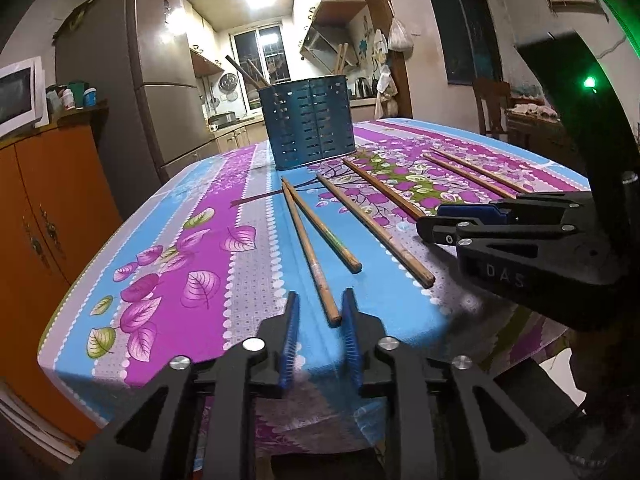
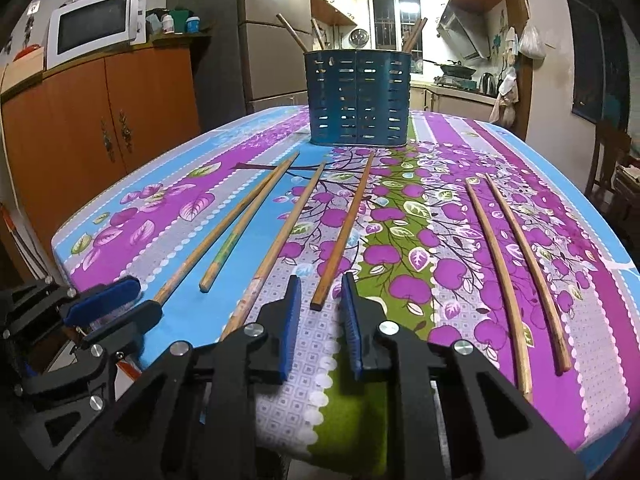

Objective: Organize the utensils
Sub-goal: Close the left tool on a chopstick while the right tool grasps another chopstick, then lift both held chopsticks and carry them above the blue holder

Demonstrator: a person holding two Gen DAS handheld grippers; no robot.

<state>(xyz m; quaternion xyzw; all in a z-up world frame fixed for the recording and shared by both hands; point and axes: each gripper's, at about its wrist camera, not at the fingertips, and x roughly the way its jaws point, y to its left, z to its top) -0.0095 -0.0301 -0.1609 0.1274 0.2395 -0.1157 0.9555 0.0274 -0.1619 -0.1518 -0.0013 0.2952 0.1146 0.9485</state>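
Floral-clothed desk [image 2: 500, 152] carries loose chopsticks fanned toward the far holder [image 2: 358, 98]; left tongs [image 1: 320, 312] and right tongs [image 2: 320, 300] each straddle a chopstick end, narrowly parted, gripping nothing yet.

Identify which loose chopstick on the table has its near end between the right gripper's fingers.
The dark square-ended chopstick, fourth from the left: its near end sits between the right gripper pads, not yet clamped. The others lie outside.
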